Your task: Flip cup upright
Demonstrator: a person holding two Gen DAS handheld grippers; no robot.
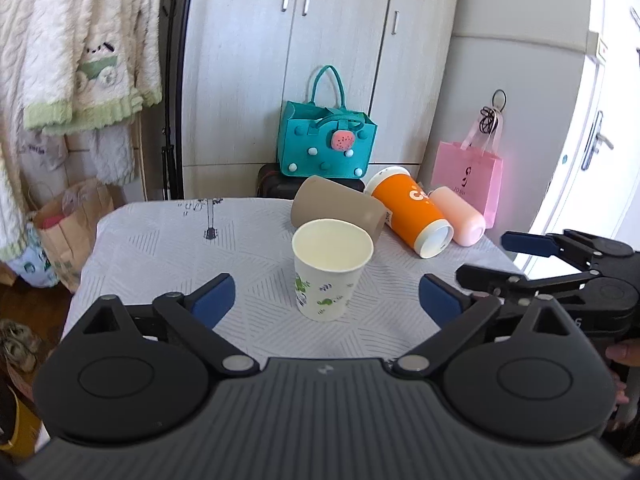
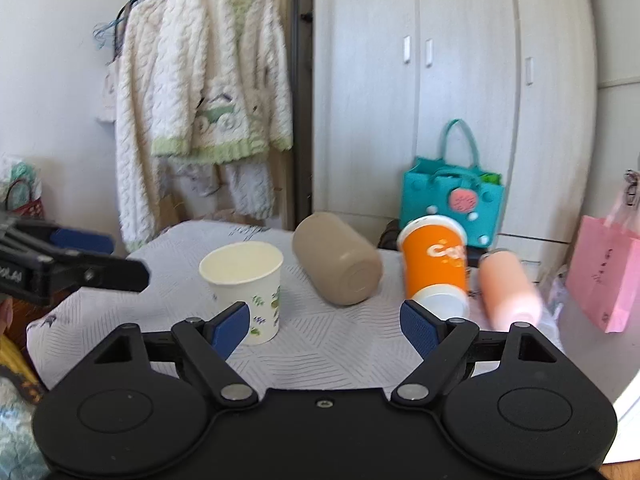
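A white paper cup printed with small green plants [image 1: 330, 270] is seen standing upright, mouth up, on the pale patterned tablecloth [image 1: 168, 248] near the middle of the table. The left gripper [image 1: 326, 300] is held open just in front of it, its blue-padded fingers [image 1: 212, 300] spread wide to either side of the cup without touching it. The right gripper [image 2: 326, 322] is likewise spread open and holds nothing; in its view the paper cup is seen just beyond its left finger. Behind the paper cup, three more cups are laid on their sides: a beige plastic tumbler [image 1: 338, 208] close behind it, an orange paper cup with white rims [image 1: 410, 212] next along, and a peach-pink tumbler [image 1: 460, 216] beside that. Beyond the table, a teal felt handbag [image 1: 326, 144] and a pink paper gift bag [image 1: 468, 178] are seen against the white wardrobe [image 1: 320, 40].
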